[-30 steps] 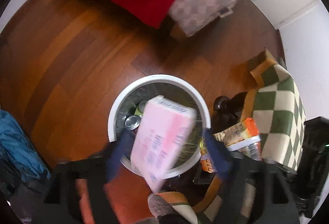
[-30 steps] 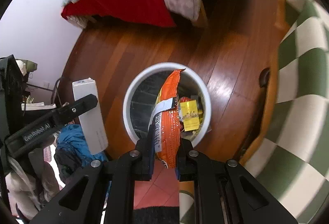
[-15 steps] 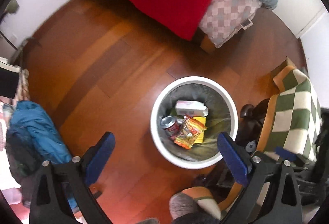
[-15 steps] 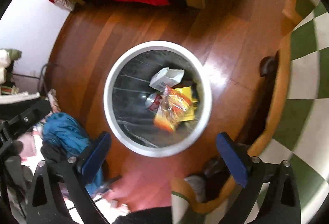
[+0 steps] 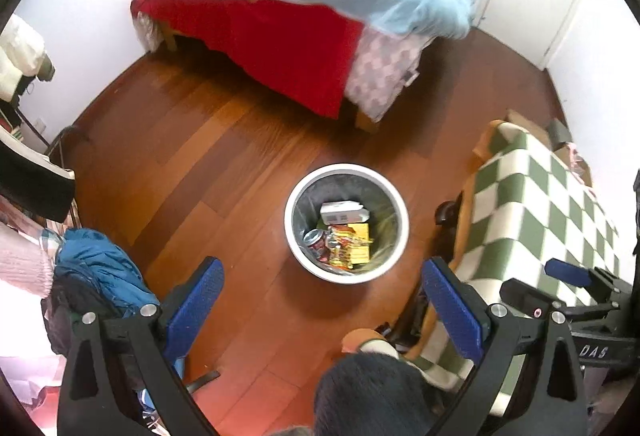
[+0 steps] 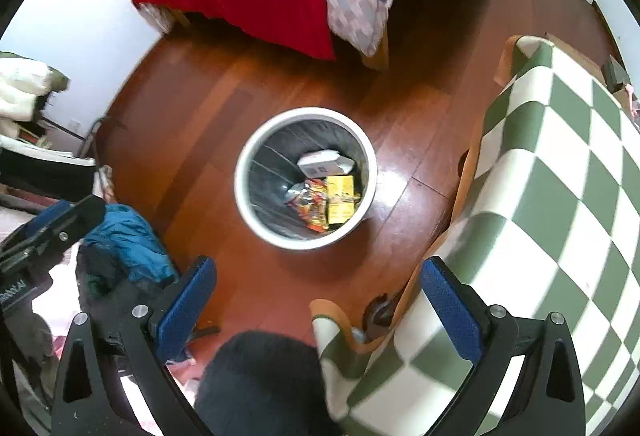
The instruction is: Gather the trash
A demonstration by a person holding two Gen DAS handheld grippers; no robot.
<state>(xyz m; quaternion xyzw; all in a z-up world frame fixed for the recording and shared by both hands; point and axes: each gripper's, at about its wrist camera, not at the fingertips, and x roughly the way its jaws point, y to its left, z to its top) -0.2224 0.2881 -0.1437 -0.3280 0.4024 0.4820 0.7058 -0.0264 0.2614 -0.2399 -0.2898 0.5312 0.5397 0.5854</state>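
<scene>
Left wrist view, near to far: left gripper (image 5: pixel 322 298) jaws wide apart, nothing between them. Right gripper (image 6: pixel 316 294) jaws have just been opening, now spread wide and empty too. Both hang above the white bin (image 5: pixel 296 236) on the wood floor (image 5: pixel 200 163), bin between the blue jacket pile (image 5: pixel 100 268) and the green-checked chair (image 5: pixel 540 215). Trash sits at the bin bottom: white carton (image 5: pixel 343 211) at the far side, red can (image 5: pixel 314 238), crumpled orange snack bag (image 5: pixel 340 254), yellow packet (image 5: pixel 360 250). Drop step looks done. Next: locate more litter; none obvious on visible floor, so reorient first. Bed (image 5: pixel 280 35) beyond, against the wall.
</scene>
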